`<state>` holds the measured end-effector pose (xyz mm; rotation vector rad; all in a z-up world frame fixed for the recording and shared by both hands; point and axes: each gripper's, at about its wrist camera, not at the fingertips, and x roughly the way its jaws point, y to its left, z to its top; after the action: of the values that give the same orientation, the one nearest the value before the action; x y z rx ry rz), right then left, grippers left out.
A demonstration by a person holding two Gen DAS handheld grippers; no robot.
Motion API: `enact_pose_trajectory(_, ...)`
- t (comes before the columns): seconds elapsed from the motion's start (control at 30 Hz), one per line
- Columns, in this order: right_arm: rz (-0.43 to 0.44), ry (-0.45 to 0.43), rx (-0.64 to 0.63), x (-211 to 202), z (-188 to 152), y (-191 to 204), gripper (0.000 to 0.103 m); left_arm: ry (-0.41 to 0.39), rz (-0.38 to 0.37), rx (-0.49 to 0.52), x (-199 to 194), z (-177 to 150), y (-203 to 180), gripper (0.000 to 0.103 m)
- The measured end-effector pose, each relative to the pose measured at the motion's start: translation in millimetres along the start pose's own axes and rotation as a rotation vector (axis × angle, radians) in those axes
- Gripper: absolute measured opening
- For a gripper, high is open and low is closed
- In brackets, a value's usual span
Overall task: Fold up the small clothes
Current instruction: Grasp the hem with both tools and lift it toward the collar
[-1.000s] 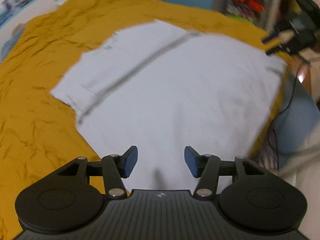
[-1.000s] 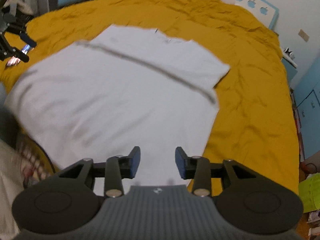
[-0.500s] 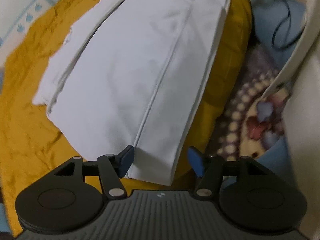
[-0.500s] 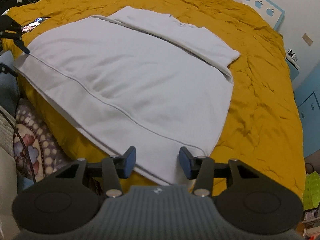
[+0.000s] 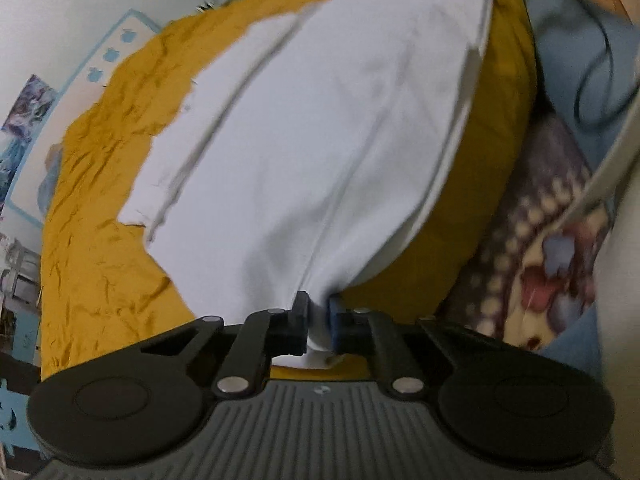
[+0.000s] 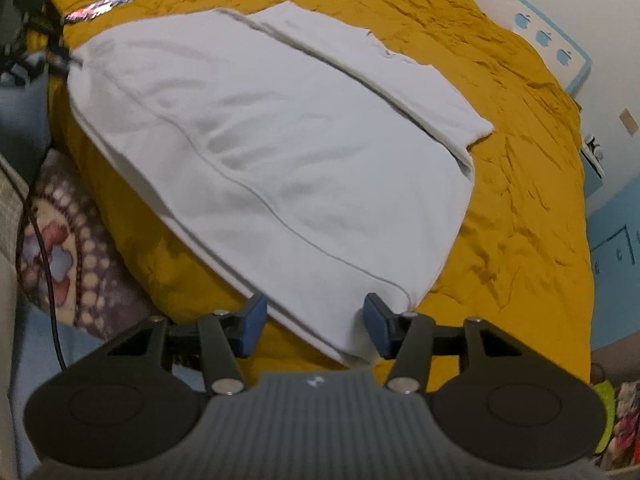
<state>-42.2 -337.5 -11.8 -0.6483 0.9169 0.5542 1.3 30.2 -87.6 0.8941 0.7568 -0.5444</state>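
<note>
A white T-shirt (image 5: 304, 128) lies flat on a mustard-yellow bedspread (image 5: 96, 240), its hem hanging over the bed's near edge. My left gripper (image 5: 318, 322) is shut on the hem corner of the T-shirt. In the right wrist view the same T-shirt (image 6: 280, 140) lies spread out, a sleeve folded over on its far side. My right gripper (image 6: 314, 320) is open, its fingers on either side of the other hem corner, which lies between them.
The bedspread (image 6: 520, 200) stretches far and right of the shirt. A patterned blanket (image 5: 552, 240) and a black cable (image 5: 592, 80) hang off the bed's side. A blue-trimmed wall (image 6: 560, 52) borders the far edge.
My left gripper has closed on the shirt's hem corner, which now puckers at the fingers. My right gripper has moved in lower around the other hem corner and stays open.
</note>
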Motion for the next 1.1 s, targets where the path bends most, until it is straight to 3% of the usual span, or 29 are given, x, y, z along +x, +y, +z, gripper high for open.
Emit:
enact_pose_trajectory(0.1, 0.002, 0.019, -0.083, 1, 1, 8, 0.056, -0.043, 0.012, -0.079, -20, 9, 17, 0.009)
enact_pose_trajectory(0.37, -0.071, 0.05, -0.253, 9, 3, 24, 0.053, -0.141, 0.009, -0.274, -54, 42, 71, 0.009)
enact_pose_trajectory(0.4, -0.082, 0.051, -0.268, 9, 3, 25, 0.047, -0.144, 0.004, -0.289, -55, 44, 75, 0.009)
enact_pose_trajectory(0.43, -0.095, 0.057, -0.286, 9, 3, 26, 0.032, -0.146, 0.0, -0.3, -56, 46, 79, 0.009)
enact_pose_trajectory(0.5, -0.109, 0.065, -0.306, 8, 3, 27, 0.018, -0.154, -0.005, -0.313, -58, 48, 85, 0.009)
enact_pose_trajectory(0.53, -0.117, 0.054, -0.301, 6, 3, 27, 0.004, -0.156, -0.004, -0.316, -58, 49, 87, 0.009)
enact_pose_trajectory(0.57, -0.12, 0.042, -0.295, 1, 4, 26, 0.0, -0.157, -0.003, -0.32, -58, 49, 88, 0.009)
enact_pose_trajectory(0.7, -0.16, -0.026, -0.249, -22, 13, 14, 0.0, -0.162, 0.009, -0.36, -59, 50, 99, 0.009)
enact_pose_trajectory(0.83, -0.267, -0.107, -0.209, -45, 35, -8, 0.0, -0.182, 0.053, -0.377, -61, 59, 119, 0.009)
enact_pose_trajectory(1.1, -0.44, -0.239, -0.18, -63, 113, -69, 0.0, -0.222, 0.181, -0.397, -43, 97, 184, 0.009)
